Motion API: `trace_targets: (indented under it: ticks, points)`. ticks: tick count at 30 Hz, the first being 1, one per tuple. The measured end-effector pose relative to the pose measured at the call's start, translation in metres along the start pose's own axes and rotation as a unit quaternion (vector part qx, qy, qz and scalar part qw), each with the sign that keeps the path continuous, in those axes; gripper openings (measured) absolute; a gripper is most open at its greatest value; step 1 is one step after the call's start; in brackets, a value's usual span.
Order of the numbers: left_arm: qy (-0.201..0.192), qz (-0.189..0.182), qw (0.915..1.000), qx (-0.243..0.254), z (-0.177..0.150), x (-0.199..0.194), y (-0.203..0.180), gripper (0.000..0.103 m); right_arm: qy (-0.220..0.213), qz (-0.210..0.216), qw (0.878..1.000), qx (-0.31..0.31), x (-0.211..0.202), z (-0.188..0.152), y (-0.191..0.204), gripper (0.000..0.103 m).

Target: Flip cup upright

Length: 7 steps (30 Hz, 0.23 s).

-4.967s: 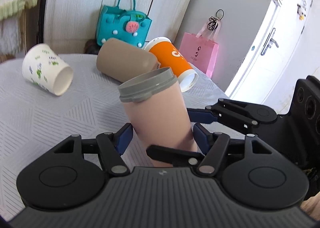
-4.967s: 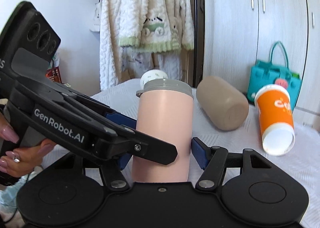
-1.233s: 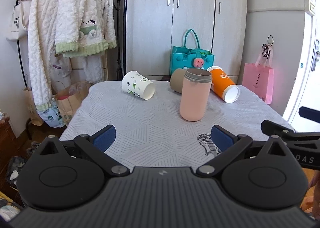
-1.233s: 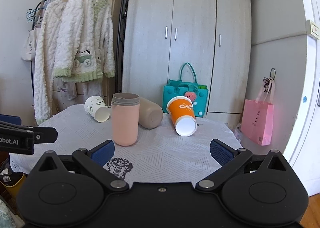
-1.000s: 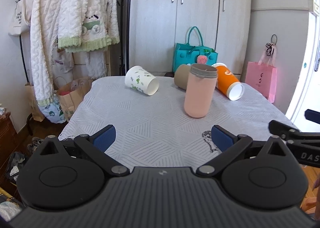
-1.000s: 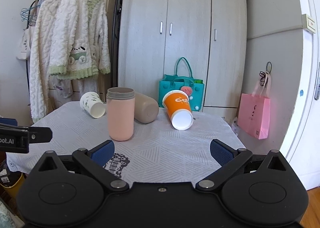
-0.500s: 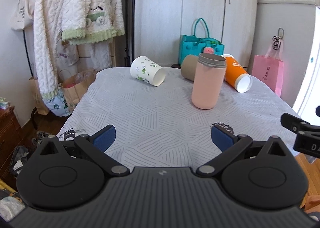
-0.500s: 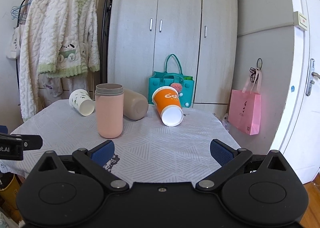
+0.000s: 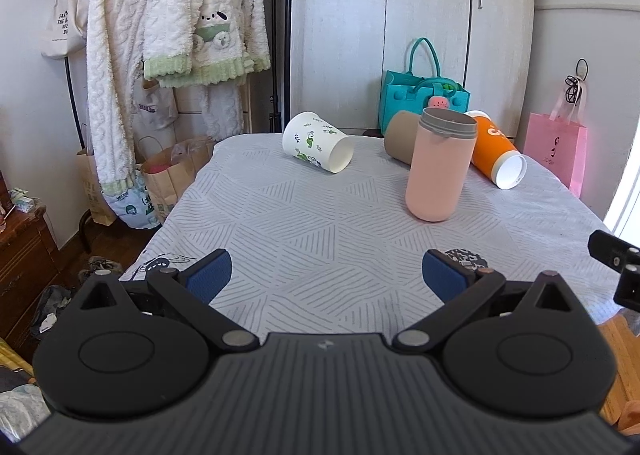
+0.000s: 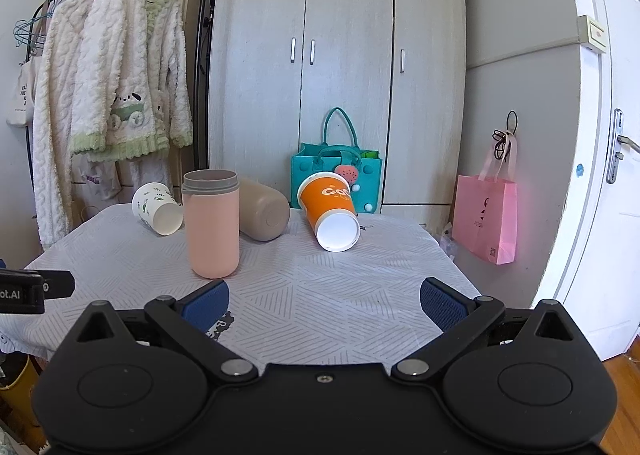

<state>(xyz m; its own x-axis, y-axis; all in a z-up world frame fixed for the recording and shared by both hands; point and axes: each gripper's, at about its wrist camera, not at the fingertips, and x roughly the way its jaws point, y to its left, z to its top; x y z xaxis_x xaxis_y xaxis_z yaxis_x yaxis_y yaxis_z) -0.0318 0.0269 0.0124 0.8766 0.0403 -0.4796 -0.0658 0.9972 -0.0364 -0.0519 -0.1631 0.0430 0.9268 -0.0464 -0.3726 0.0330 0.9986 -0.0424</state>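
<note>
Both grippers hanging back, fingers spread, holding nothing.
Pink cup point(image 10: 211, 224) is standing upright left of centre; orange cup point(image 10: 330, 211) is lying mouth forward, centre frame, nearer the right gripper point(image 10: 324, 305) than the left gripper point(image 9: 326, 275).

Both views bright, daylight coming in from 3 o'clock. Left wrist view: blown-out glare at the doorway edge point(image 9: 628, 191). Pink gift bag point(image 10: 486, 217) glows on its 3 o'clock side. Shadows on the tablecloth point(image 9: 320, 223) soft and faint. Focus sharp throughout, no motion blur. Strong fisheye: wardrobe point(image 10: 340, 55) and door point(image 10: 600, 135) lines bow outward, dark vignette in the corners.
</note>
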Motion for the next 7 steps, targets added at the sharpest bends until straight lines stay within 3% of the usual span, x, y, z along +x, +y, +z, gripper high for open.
trace_targets:
  ticks: [7]
  points:
    - [-0.005,-0.001,1.0000,0.001,0.0003,-0.0022,0.0006,0.103,0.002,-0.001,1.000,0.001,-0.0002,-0.0009,-0.0011,0.103]
